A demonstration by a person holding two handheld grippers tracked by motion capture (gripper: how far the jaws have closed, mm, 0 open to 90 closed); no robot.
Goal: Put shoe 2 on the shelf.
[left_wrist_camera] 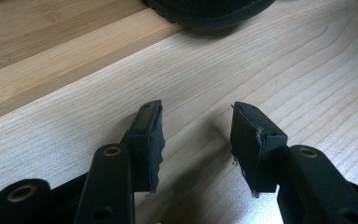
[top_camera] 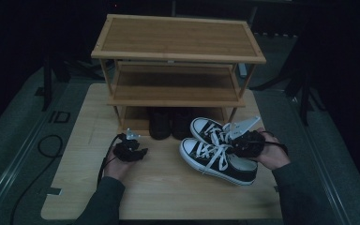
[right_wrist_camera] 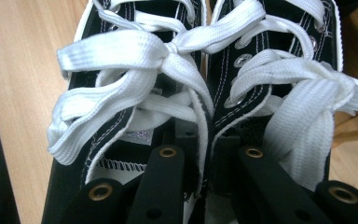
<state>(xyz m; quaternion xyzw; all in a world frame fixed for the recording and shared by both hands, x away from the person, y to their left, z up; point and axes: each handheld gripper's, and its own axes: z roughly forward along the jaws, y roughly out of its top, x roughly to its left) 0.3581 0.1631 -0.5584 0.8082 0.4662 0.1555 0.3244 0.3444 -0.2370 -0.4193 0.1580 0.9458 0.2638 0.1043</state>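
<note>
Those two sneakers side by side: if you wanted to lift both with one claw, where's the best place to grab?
Pinch the two inner collar walls together, coming from the heel end above the openings. The sneakers sit side by side with those walls touching, so both fit between two jaws. In the right claw view, the right claw grips just there, behind the laces, one jaw in each shoe.
</note>
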